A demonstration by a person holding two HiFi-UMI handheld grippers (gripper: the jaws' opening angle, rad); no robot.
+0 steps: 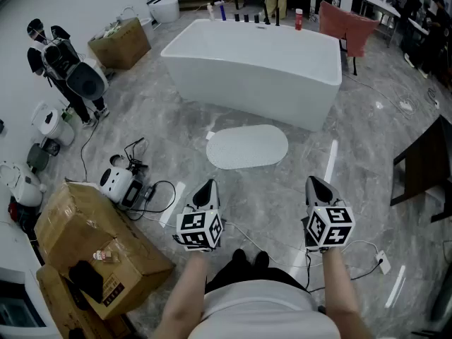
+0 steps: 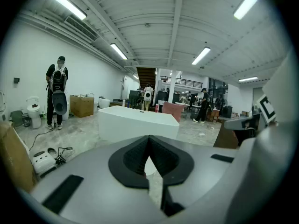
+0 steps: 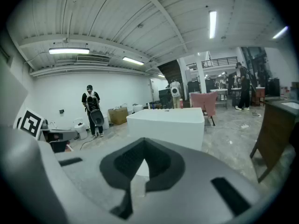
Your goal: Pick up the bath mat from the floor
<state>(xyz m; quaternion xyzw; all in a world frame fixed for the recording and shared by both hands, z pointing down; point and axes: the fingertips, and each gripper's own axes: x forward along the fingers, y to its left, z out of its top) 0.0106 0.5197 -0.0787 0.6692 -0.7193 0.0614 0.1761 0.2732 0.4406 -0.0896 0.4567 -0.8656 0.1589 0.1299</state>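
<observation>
A pale oval bath mat (image 1: 247, 147) lies flat on the grey marbled floor, just in front of the white bathtub (image 1: 258, 69). My left gripper (image 1: 206, 190) hovers above the floor short of the mat's left end, jaws shut and empty. My right gripper (image 1: 316, 186) is level with it, to the right of the mat, also shut on nothing. In the left gripper view the shut left gripper (image 2: 149, 141) points at the tub (image 2: 138, 122), with a sliver of mat (image 2: 150, 167) showing. The right gripper view shows the shut right gripper (image 3: 144, 143) and the tub (image 3: 168, 125).
Cardboard boxes (image 1: 92, 253) stand at my left, with a small white device and cables (image 1: 123, 183) beside them. A person with a black toilet-shaped pack (image 1: 67, 69) stands at the far left. A dark table (image 1: 427, 164) is on the right, a pink chair (image 1: 346, 23) behind the tub.
</observation>
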